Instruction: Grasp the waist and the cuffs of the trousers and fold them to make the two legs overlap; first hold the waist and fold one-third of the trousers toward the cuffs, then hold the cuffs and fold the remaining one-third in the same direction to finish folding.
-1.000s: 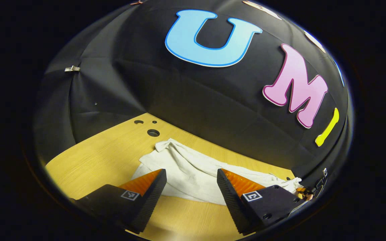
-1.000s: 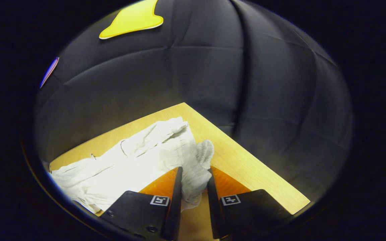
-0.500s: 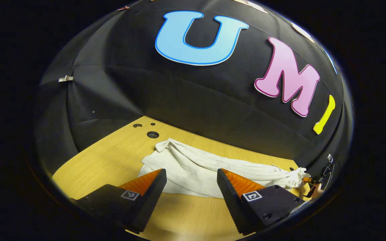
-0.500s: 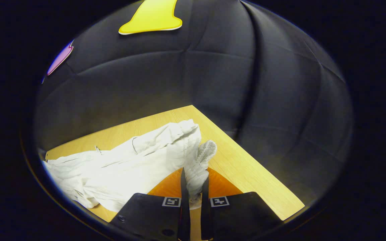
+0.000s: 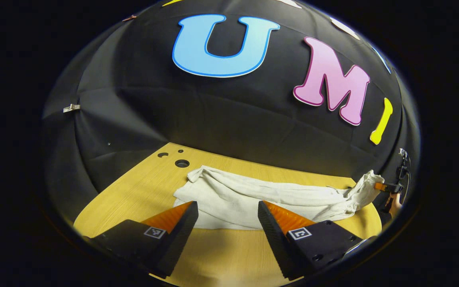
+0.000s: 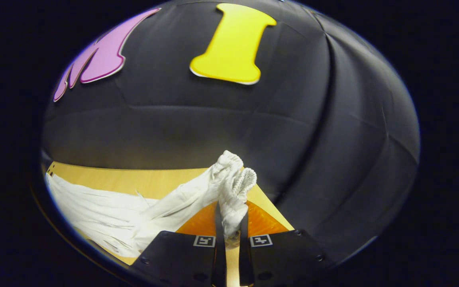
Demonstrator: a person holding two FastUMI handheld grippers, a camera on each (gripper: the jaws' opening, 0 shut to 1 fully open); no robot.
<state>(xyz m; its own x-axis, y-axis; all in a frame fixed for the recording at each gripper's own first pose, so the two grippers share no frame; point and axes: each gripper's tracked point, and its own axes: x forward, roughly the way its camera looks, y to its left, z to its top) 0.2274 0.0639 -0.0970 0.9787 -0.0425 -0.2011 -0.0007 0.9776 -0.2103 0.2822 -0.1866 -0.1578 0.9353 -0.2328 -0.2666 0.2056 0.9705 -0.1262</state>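
White trousers lie stretched across the wooden table, cuffs at the left near the holes, waist at the right. My left gripper stands open just in front of the near edge of the legs, touching nothing. In the right gripper view the gathered, elastic waist bunches up between the fingers of my right gripper, which is shut on it and holds it lifted off the table. The right gripper also shows far right in the left gripper view, with the waist raised.
Three round holes sit in the tabletop at its back left corner, just beyond the cuffs. The black cloth wall closes the table at the back and sides. Bare wood lies in front of the left gripper.
The right gripper closed on the waist and lifted it off the table, pulling the cloth taut. The left gripper stayed open and its view swung a little to the right.
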